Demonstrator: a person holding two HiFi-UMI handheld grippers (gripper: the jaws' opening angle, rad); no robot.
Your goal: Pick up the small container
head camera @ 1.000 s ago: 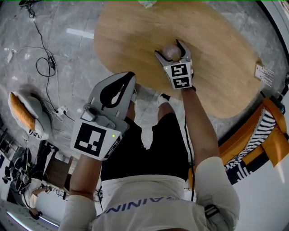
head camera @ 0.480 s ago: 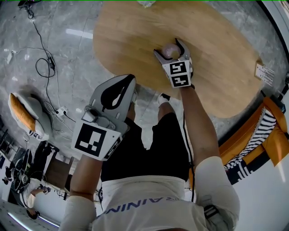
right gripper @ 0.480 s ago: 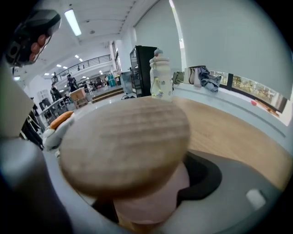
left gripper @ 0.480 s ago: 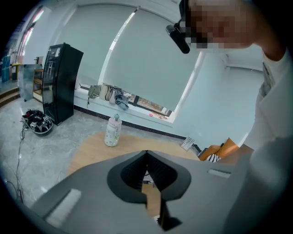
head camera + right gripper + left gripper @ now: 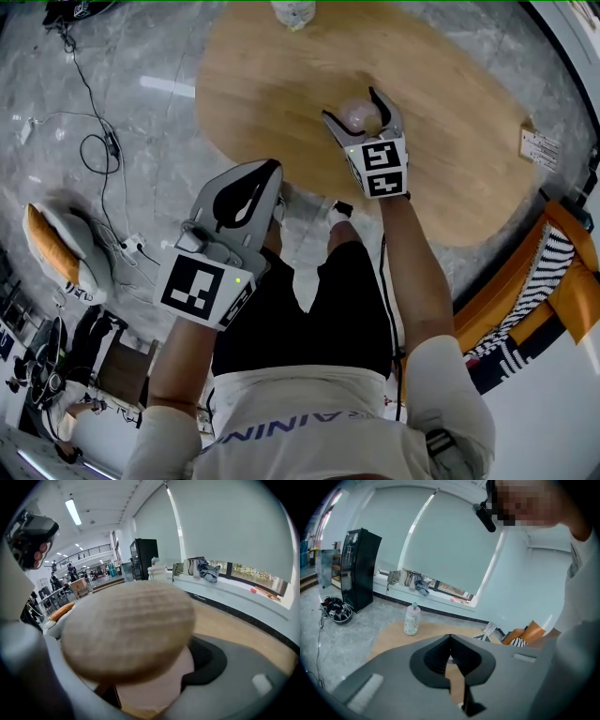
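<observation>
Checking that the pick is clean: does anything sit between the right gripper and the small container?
Nothing visible does. The small container sits directly between the jaws of the right gripper, which grip its sides. A bottle stands at the far edge of the table, well clear.

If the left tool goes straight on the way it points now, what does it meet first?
Probably the light oval wooden tabletop, right of the pale bottle with a greenish cap. Nothing nearer shows ahead of the left tool, its tips closed, though depth is hard to judge.
</observation>
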